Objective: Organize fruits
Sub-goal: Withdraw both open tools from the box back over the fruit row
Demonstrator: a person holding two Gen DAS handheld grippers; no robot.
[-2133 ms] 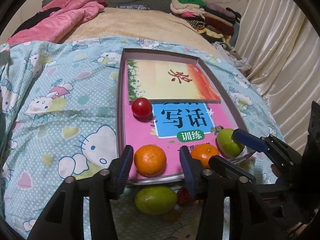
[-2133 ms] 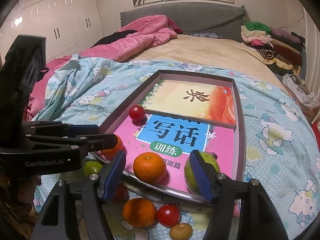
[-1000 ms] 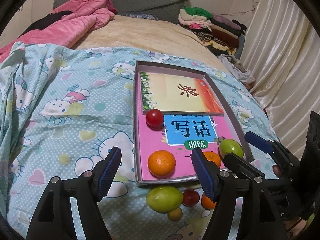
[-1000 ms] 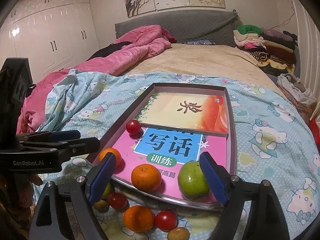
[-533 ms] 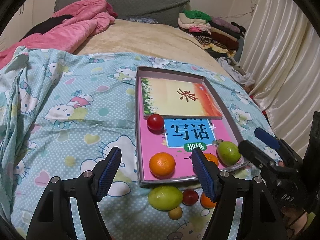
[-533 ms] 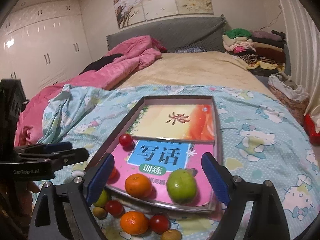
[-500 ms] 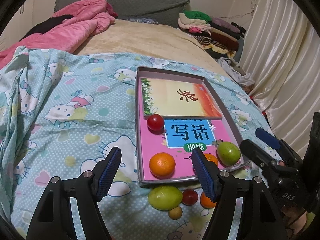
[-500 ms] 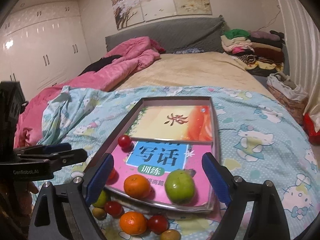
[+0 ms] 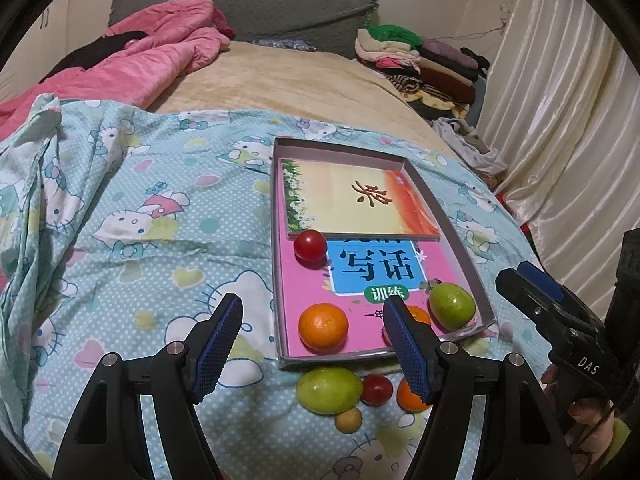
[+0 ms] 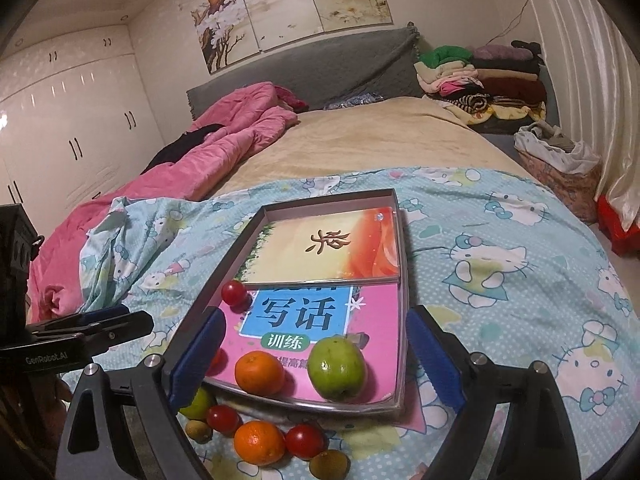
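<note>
A shallow grey tray (image 9: 460, 240) (image 10: 236, 252) lies on the bed with two books in it. On the pink book sit a red tomato (image 9: 310, 245) (image 10: 234, 293), an orange (image 9: 323, 326), a second orange (image 10: 259, 373) and a green fruit (image 9: 452, 306) (image 10: 337, 367). In front of the tray lie a green fruit (image 9: 329, 390), a tomato (image 9: 377, 389), an orange (image 10: 259, 442) and a small brown fruit (image 9: 348, 420). My left gripper (image 9: 312, 344) is open and empty, above the tray's near edge. My right gripper (image 10: 316, 356) is open and empty, also seen in the left wrist view (image 9: 532, 284).
The bed has a blue cartoon-print sheet (image 9: 140, 220), a pink quilt (image 9: 152, 60) at the back left and a tan blanket. Folded clothes (image 10: 480, 76) are stacked at the back right. Curtains hang along the right side.
Both grippers have drawn back and upward from the tray, leaving an orange and a green fruit on the pink book. Both jaws have opened wider.
</note>
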